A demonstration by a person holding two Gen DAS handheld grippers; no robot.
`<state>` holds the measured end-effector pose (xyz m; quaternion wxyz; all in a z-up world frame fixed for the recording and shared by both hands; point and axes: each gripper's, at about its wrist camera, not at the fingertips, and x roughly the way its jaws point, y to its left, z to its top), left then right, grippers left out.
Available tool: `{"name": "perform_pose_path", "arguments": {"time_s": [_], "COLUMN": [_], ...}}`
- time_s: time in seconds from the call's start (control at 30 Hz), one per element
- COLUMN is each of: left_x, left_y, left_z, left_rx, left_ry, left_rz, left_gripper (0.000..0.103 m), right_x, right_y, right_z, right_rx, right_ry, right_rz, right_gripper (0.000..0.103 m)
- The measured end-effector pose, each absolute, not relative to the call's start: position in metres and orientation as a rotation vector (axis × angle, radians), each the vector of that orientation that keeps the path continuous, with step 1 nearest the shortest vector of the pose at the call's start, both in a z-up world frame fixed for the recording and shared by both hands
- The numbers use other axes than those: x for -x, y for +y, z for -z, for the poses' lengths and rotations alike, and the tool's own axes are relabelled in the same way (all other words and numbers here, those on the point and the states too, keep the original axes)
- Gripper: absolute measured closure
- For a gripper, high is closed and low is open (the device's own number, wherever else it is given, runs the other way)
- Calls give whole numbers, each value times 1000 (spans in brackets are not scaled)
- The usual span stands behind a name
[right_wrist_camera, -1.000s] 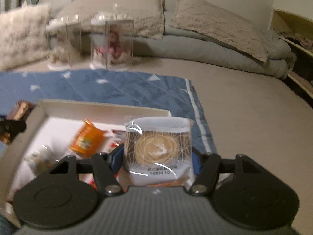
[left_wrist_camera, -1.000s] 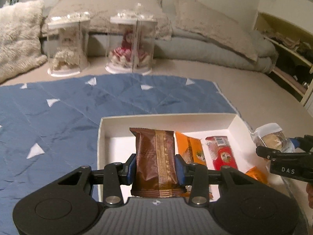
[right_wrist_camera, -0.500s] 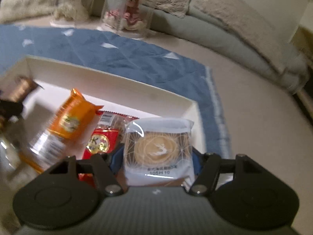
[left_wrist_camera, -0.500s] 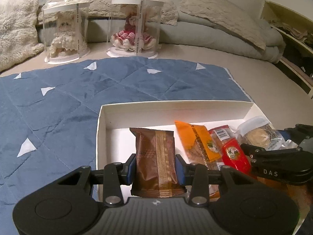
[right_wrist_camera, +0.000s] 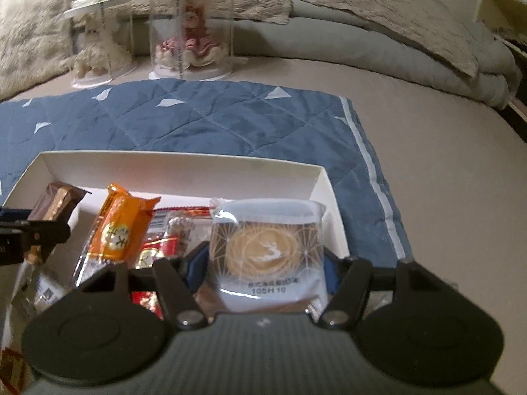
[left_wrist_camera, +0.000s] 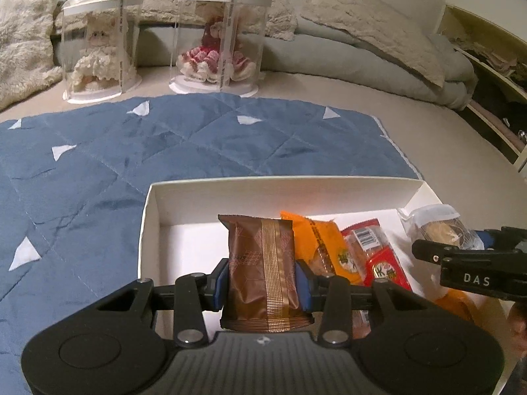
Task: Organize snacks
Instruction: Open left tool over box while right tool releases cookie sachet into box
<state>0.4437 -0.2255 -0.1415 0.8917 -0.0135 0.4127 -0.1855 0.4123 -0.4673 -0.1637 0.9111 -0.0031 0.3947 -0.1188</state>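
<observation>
Both grippers have come in over the shallow white cardboard box point(left_wrist_camera: 150, 217): the left gripper point(left_wrist_camera: 263, 281) clamps a brown foil snack packet point(left_wrist_camera: 262, 263) near its left wall, while the right gripper point(right_wrist_camera: 265, 263) pinches a clear-wrapped round pastry point(right_wrist_camera: 265, 250) by the right wall, ready for release.

A home, and a bedroom by the look of it — pillows point(left_wrist_camera: 369, 23) and a grey duvet point(left_wrist_camera: 346, 62) run along the top of the frame. Two dolls in clear display cases point(left_wrist_camera: 219, 41) stand upper left, behind a blue quilted mat point(left_wrist_camera: 164, 144) on the beige bedding.

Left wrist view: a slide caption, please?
Left gripper holds a brown snack over the white box.
</observation>
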Motion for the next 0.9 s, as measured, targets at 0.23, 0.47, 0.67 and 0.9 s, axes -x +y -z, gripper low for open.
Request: {"name": "perform_pose_path", "arguments": {"time_s": [0.23, 0.47, 0.67, 0.9], "left_x": [-442, -433, -421, -398], "left_y": [-224, -219, -210, -198], "left_z": [133, 121, 104, 76], "left_rx": [13, -1, 16, 26], "left_ry": [839, 840, 839, 828], "left_rz": [349, 355, 349, 337], "left_gripper": [22, 16, 10, 2], "right_x": [-408, -397, -382, -353], "right_y": [-472, -470, -471, -458], "right_z": [159, 150, 127, 105], "right_rx": [-27, -28, -64, -69], "right_ry": [804, 765, 750, 728], "right_rz": [244, 246, 236, 221], "right_gripper": [32, 5, 3, 1]}}
